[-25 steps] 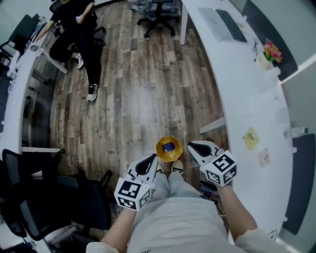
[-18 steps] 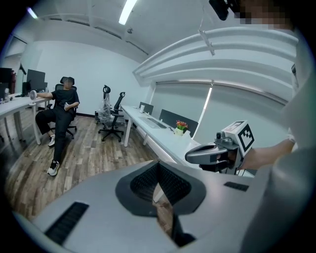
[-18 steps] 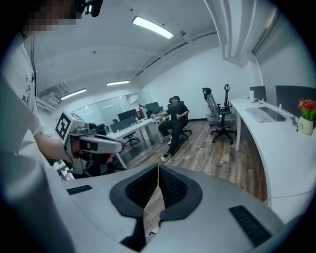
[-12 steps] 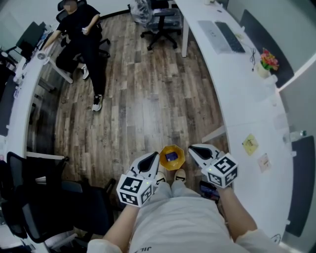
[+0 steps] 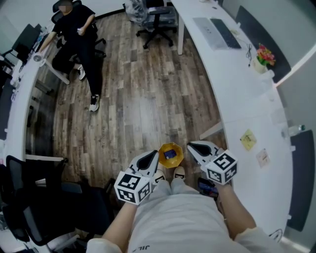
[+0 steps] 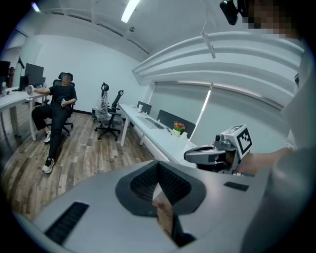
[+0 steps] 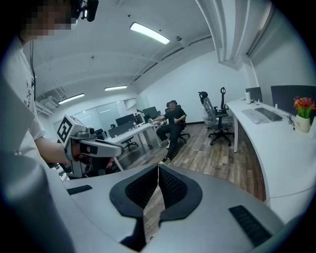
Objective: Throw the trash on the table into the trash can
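A small yellow trash can (image 5: 170, 152) stands on the wood floor at the person's feet, with a blue item inside it. My left gripper (image 5: 152, 158) hangs just left of the can and my right gripper (image 5: 191, 146) just right of it. Both are shut with nothing between the pads. The left gripper view shows its jaws (image 6: 158, 165) closed and the right gripper (image 6: 217, 152) beyond. On the white table (image 5: 237, 94) lie a yellow paper scrap (image 5: 248, 139) and a pale pink scrap (image 5: 262, 157), away from both grippers.
The curved table carries a keyboard (image 5: 224, 29), a laptop (image 5: 207, 30) and a flower pot (image 5: 261, 58). A seated person (image 5: 76, 29) is at the far left by another desk. Office chairs (image 5: 155, 15) stand at the back, and a black chair (image 5: 44, 207) is close on the left.
The head view has shifted slightly. Both grippers stay shut beside the yellow can, hardly moved.
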